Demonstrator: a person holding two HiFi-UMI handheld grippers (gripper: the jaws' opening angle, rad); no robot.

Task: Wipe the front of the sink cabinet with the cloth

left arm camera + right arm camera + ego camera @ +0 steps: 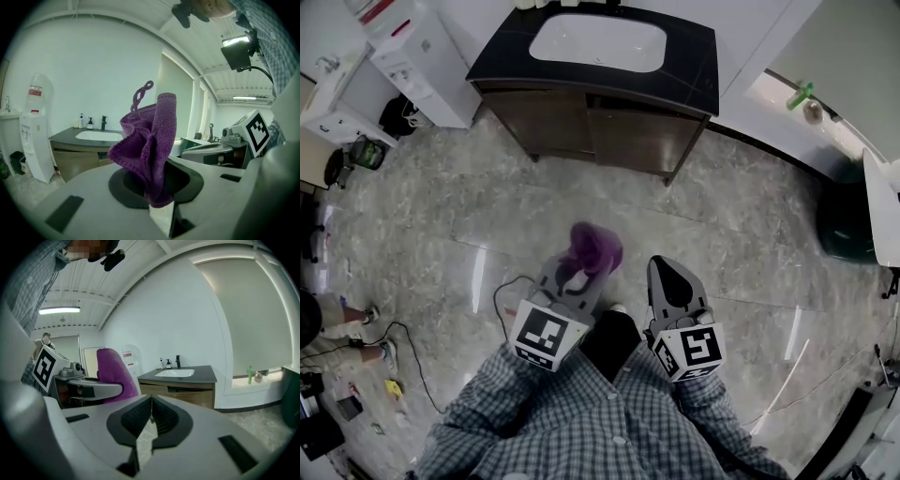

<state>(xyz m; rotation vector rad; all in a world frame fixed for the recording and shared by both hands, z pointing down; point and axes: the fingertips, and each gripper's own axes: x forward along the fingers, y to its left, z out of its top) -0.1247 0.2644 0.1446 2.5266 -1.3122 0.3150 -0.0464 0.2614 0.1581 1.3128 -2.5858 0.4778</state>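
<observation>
A bunched purple cloth (593, 251) sticks up from my left gripper (574, 279), whose jaws are shut on it; in the left gripper view the cloth (149, 145) fills the middle. My right gripper (671, 285) is beside it, shut with nothing between its jaws (149, 414). The sink cabinet (598, 120) with brown wooden doors, a dark top and a white basin (597, 43) stands a good way ahead across the floor. Both gripper views show the cabinet (78, 154) (187, 391) in the distance.
A white water dispenser (424, 56) stands left of the cabinet. Bags and cables (394, 349) lie on the marble floor at the left. A dark green bin (849, 225) is at the right, and a green bottle (800, 95) rests on the window ledge.
</observation>
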